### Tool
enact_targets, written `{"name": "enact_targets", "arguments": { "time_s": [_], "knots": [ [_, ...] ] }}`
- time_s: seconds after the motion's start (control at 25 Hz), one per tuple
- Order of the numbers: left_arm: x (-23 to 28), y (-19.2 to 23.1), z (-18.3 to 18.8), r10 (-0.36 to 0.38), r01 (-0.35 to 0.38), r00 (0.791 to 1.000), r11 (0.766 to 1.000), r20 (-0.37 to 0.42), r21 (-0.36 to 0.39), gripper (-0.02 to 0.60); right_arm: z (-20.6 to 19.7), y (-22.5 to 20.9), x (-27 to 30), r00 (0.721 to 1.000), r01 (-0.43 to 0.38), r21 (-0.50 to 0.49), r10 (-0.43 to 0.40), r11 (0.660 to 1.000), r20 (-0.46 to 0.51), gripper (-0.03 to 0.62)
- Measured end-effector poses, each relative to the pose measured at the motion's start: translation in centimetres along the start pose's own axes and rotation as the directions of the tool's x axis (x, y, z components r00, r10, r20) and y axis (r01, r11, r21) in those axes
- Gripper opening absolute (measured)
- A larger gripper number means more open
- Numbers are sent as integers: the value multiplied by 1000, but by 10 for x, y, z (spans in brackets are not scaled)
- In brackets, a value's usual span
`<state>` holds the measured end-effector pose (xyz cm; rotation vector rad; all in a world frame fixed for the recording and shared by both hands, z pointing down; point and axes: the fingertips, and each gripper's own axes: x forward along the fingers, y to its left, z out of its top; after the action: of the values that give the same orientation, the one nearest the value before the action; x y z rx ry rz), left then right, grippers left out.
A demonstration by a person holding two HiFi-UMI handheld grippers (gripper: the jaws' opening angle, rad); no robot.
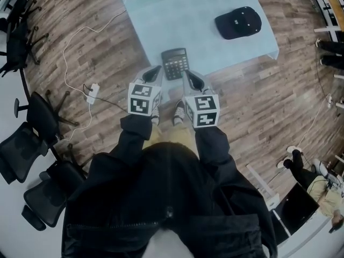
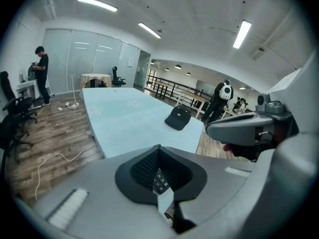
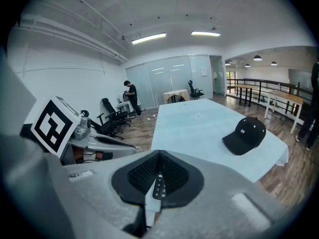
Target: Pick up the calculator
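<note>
A dark calculator (image 1: pixel 175 63) lies flat on the pale blue table (image 1: pixel 161 20), close to its near edge. My left gripper (image 1: pixel 156 70) hangs just beside the calculator's near left corner, and my right gripper (image 1: pixel 190 75) beside its near right corner. Both point forward and down, with nothing between their jaws. In the left gripper view the jaws (image 2: pixel 159 148) are shut, and a few calculator keys (image 2: pixel 159 181) show through the slit below them. The right gripper (image 3: pixel 159 154) looks shut the same way, with keys (image 3: pixel 159 187) showing through its slit.
A black cap (image 1: pixel 238 22) lies on the table's far right part. Office chairs (image 1: pixel 32 160) stand at the left on the wood floor. A white cable with a power strip (image 1: pixel 91 93) runs along the floor left of the table. A person (image 1: pixel 322 190) sits at the lower right.
</note>
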<state>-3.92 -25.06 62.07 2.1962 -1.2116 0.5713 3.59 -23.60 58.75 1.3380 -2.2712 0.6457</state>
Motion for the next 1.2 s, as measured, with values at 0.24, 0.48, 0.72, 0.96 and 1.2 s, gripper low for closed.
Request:
{"name": "enact_targets", "arguments": {
  "time_s": [0.24,0.48,0.72,0.96,1.2],
  "knots": [
    [23,11,-19,2,-4,998,1000,-61,-30,0,-10,-9,20,999,-13,13,14,1000,-43,0],
    [49,24,-33,10,-14,997,999,-82,-44,-2,-25,-18,40,996,-35,29,37,999,-86,0],
    [74,39,-44,8,-11,995,999,-101,-36,-1,-34,-25,61,991,-44,30,48,999,-125,0],
    [95,54,-51,-1,-3,992,1000,-125,-30,0,-38,-26,83,986,-64,26,68,998,-154,0],
    [115,55,-67,-84,74,981,995,-175,-63,133,-41,-29,86,985,-63,35,68,997,-160,0]
  ]
}}
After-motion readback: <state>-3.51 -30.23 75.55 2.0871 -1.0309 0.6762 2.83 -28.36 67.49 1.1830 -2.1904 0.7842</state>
